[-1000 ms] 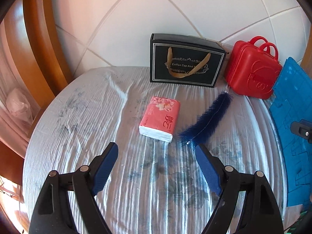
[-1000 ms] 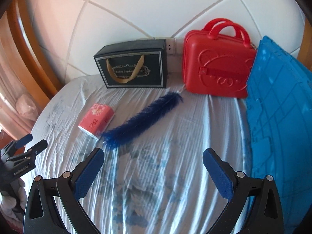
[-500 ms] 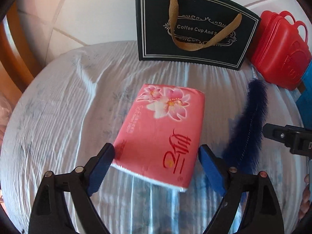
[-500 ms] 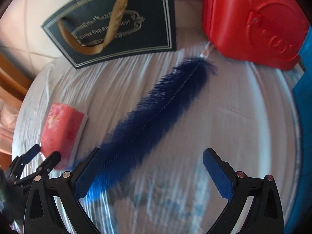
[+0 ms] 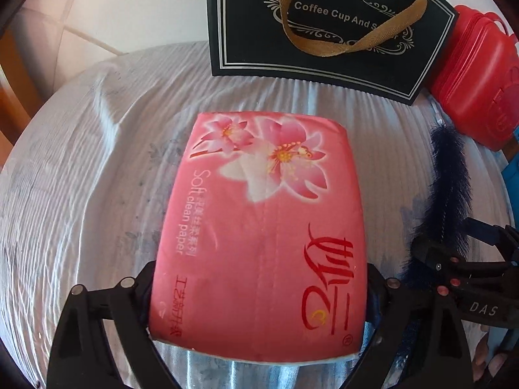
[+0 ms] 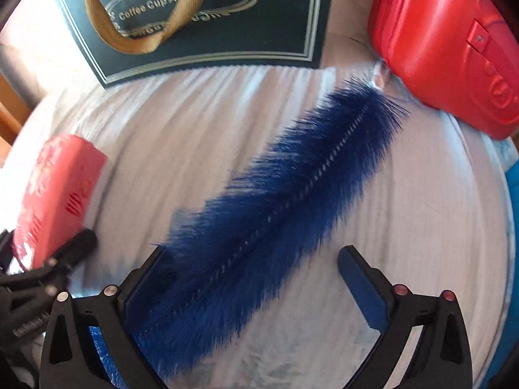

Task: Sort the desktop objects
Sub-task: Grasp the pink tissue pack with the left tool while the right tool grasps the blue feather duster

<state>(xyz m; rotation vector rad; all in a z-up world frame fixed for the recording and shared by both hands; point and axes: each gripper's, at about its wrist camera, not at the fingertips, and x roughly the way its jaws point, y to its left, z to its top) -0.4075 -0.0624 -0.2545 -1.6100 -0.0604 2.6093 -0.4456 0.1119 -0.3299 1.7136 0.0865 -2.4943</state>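
A pink tissue pack lies flat on the pale tablecloth. My left gripper straddles its near end, one finger at each long side. Its jaws are opening and the pads mostly hide under the pack's edges, with no squeeze visible. A dark blue bristle brush lies slanted to the right of the pack. My right gripper stands open over its near end; the left finger touches the bristles and the right finger is well clear. The left wrist view shows the brush with the right gripper on it.
A black gift bag with a tan ribbon handle stands at the back by the white tiled wall. A red plastic case stands to its right, near the brush's wire tip. A blue mat borders the right edge. Wood shows at far left.
Both grippers have come down and forward over the table. The left one now has the tissue pack between wider jaws. The right one now has the brush's near end between its fingers.
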